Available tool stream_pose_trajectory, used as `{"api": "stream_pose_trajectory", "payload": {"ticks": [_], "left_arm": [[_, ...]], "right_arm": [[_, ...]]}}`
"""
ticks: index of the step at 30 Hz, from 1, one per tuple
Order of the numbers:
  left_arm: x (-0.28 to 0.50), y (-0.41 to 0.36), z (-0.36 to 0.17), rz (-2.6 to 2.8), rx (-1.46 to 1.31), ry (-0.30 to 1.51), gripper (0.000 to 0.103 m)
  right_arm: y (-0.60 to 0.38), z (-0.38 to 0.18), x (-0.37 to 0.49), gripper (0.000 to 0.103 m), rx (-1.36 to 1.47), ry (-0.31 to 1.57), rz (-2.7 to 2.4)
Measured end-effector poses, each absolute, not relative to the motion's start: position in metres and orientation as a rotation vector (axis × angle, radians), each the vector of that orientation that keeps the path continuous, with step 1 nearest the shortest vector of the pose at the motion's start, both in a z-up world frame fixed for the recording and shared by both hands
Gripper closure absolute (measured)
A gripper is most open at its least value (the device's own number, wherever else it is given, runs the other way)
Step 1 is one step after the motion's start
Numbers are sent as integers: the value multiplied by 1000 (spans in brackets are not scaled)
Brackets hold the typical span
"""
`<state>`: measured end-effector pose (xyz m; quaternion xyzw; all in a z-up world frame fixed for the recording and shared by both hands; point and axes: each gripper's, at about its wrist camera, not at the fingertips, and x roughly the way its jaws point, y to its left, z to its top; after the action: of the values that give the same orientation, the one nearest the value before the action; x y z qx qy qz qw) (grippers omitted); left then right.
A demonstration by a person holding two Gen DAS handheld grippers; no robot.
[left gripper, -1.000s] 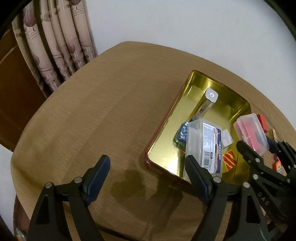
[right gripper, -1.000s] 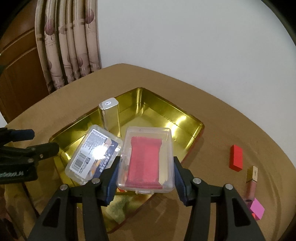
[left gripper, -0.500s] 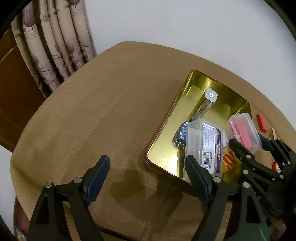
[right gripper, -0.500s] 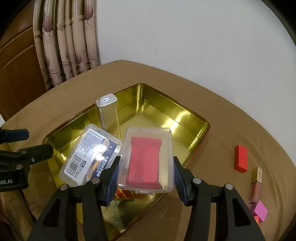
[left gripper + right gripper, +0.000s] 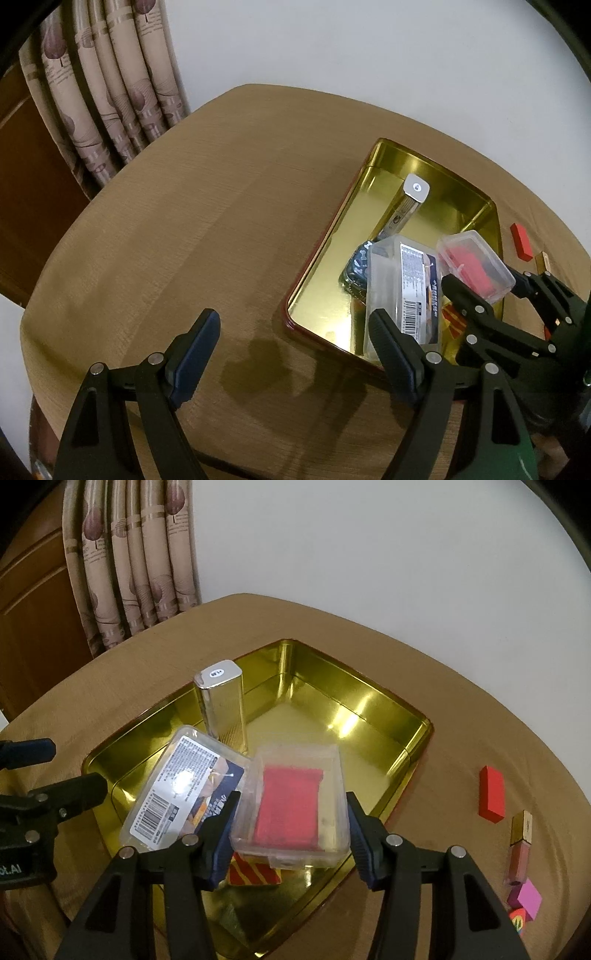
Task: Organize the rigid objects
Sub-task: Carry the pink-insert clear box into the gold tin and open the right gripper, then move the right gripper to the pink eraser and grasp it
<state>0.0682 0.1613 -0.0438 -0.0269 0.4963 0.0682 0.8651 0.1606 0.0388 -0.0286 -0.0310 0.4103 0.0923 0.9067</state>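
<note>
Your right tool (image 5: 291,827) grips a clear box (image 5: 293,805) with a red insert, both pads pressed to its sides, held over the near part of the gold tin (image 5: 373,716). Your left tool (image 5: 295,354) hangs open and empty over bare desk (image 5: 177,236), just beside the tin's red-edged rim. Inside the tin lie a labelled clear box (image 5: 184,790), an upright silver case (image 5: 223,705) and a red-and-yellow striped packet (image 5: 255,873). On the round, wood-grain desk to the right sit 1 red block (image 5: 492,794), a gold-capped tube (image 5: 520,845) and a pink block (image 5: 526,897). A white wall (image 5: 369,554) stands behind, with patterned curtains (image 5: 136,554) and brown wood panelling (image 5: 33,620) to the left.
</note>
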Motion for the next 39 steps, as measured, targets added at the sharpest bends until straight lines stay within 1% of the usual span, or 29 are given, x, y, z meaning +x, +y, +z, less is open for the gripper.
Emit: {"api": "stream_pose_trajectory", "payload": {"ticks": [3,7,19,25,36,39], "left_arm": [[68,161,-44,142,-56,1040,23],[69,160,-44,143,-54,1040,23],[68,158,-44,146,-46,1035,23],[65,154,-43,148,-30,1031,23],[63,146,-40,148,0,1022,23],[64,144,-40,148,9,1021,23]], "right_arm": [[36,-28,159,47,-52,850,196],[34,-25,154,43,-31,835,213],[13,-7,120,42,16,785,226],[-33,-17,98,42,60,795,141],[-161,-54,59,42,139,843,-106],[-189,-62,56,42,120,841,-165]]}}
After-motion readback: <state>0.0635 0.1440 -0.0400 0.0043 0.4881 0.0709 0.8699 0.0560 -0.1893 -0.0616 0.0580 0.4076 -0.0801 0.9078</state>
